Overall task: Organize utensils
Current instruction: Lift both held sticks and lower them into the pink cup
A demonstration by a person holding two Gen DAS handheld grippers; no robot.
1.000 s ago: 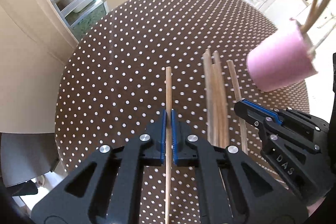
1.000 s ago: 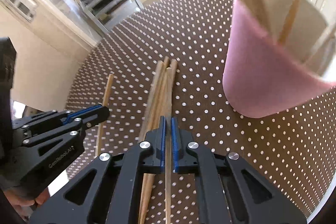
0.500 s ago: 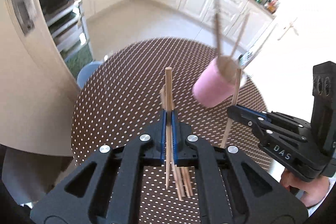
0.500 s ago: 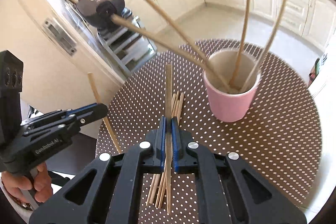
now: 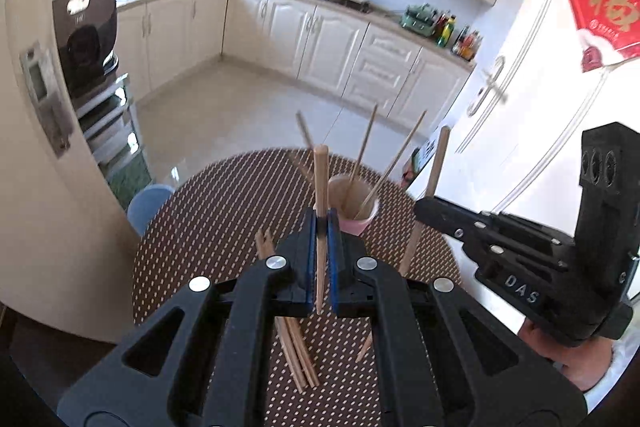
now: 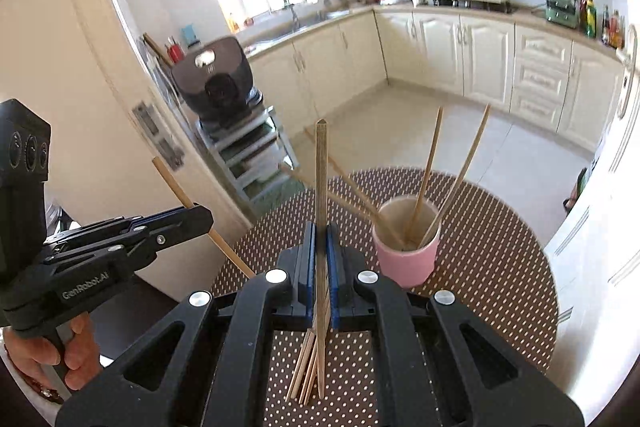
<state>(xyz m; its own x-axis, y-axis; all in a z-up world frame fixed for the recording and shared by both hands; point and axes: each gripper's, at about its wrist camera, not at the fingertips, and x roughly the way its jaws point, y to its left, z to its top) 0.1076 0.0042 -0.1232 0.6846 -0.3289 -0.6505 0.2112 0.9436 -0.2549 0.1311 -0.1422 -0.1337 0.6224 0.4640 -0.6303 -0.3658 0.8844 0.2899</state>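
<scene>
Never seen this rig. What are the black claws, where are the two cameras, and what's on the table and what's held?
No robot: a person holds a two-finger gripper in each hand. Each picture comes from a fisheye camera on one gripper, looking along its fingers. The left gripper and the right gripper are each shut on one wooden chopstick, lifted above the dotted table. A pink cup stands there holding several chopsticks; a loose bundle lies flat.

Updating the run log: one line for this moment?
left gripper: shut on chopstick | right gripper: shut on chopstick | pink cup: four chopsticks inside | loose chopsticks on table
</scene>
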